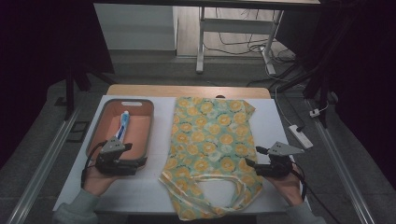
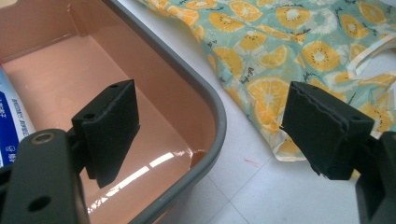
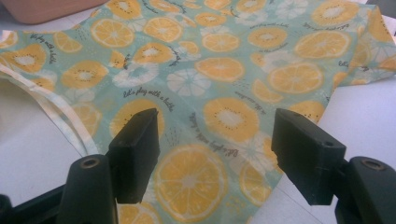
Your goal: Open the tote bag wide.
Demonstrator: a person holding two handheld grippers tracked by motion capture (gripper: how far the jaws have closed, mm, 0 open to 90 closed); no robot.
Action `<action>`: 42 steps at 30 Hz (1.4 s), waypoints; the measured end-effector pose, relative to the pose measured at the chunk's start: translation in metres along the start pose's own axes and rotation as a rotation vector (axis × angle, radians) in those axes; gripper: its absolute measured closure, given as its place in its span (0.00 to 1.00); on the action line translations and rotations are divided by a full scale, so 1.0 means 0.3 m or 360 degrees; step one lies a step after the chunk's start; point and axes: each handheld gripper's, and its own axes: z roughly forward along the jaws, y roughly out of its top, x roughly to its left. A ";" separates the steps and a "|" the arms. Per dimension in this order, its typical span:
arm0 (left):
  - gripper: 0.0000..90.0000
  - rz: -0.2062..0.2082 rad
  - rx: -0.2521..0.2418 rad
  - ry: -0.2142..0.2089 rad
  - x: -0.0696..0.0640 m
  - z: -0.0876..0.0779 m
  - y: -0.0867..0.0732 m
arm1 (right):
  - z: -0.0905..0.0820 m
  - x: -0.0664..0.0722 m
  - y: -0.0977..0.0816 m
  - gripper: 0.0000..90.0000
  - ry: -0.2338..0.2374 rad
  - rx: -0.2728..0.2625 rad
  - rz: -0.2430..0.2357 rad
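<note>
The cloth bag (image 1: 211,149) lies flat on the table (image 1: 140,186), handles toward the person, likely spread out so its mouth can be reached from both sides. To the left of the bag sits the tray (image 1: 143,122) with a tube of toothpaste (image 1: 123,125) lying inside it. The left gripper (image 1: 131,163) hovers over the tray's near corner beside the bag, jaws wide apart with nothing between them. The right gripper (image 1: 251,164) hangs over the bag's right edge near the handles, jaws apart above the printed cloth and not pinching it, placed, I judge, to take hold there.
</note>
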 end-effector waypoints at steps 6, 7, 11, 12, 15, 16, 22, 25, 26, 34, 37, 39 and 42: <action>0.21 0.0007 -0.0005 -0.0005 -0.003 -0.001 0.001 | 0.002 0.001 0.000 0.36 -0.0002 0.0007 -0.0004; 0.21 0.0010 -0.0005 -0.0005 -0.005 -0.002 0.003 | 0.003 0.003 0.001 0.36 -0.0001 0.0005 -0.0011; 0.22 0.0039 -0.0014 -0.0023 -0.025 -0.006 0.015 | 0.000 0.006 0.005 0.36 0.0000 -0.0001 -0.0016; 0.22 0.0039 -0.0014 -0.0023 -0.025 -0.006 0.015 | 0.001 0.007 0.006 0.36 0.0000 -0.0004 -0.0018; 0.22 0.0070 -0.0017 -0.0041 -0.046 -0.007 0.031 | 0.000 0.010 0.008 0.36 0.0002 -0.0001 -0.0019; 0.22 0.0070 -0.0017 -0.0041 -0.046 -0.007 0.031 | 0.000 0.010 0.008 0.36 0.0002 -0.0001 -0.0019; 0.22 0.0123 -0.0020 -0.0073 -0.082 0.005 0.064 | 0.004 0.022 0.018 0.36 0.0027 -0.0012 -0.0029; 0.22 0.0156 -0.0011 -0.0107 -0.103 0.025 0.093 | 0.004 0.028 0.022 0.36 0.0038 -0.0007 -0.0036; 0.22 0.0156 -0.0011 -0.0107 -0.103 0.025 0.093 | 0.004 0.028 0.022 0.36 0.0038 -0.0007 -0.0036; 0.23 0.0234 0.0007 -0.0178 -0.159 0.078 0.153 | 0.006 0.031 0.023 0.36 0.0046 -0.0018 -0.0040; 0.23 0.0279 0.0038 -0.0225 -0.182 0.116 0.180 | 0.008 0.031 0.022 0.36 0.0047 -0.0013 -0.0037; 0.23 0.0288 0.0044 -0.0236 -0.188 0.127 0.186 | 0.010 0.032 0.022 0.36 0.0047 -0.0011 -0.0035; 0.23 0.0321 0.0069 -0.0267 -0.203 0.154 0.201 | 0.010 0.034 0.022 0.36 0.0047 -0.0009 -0.0038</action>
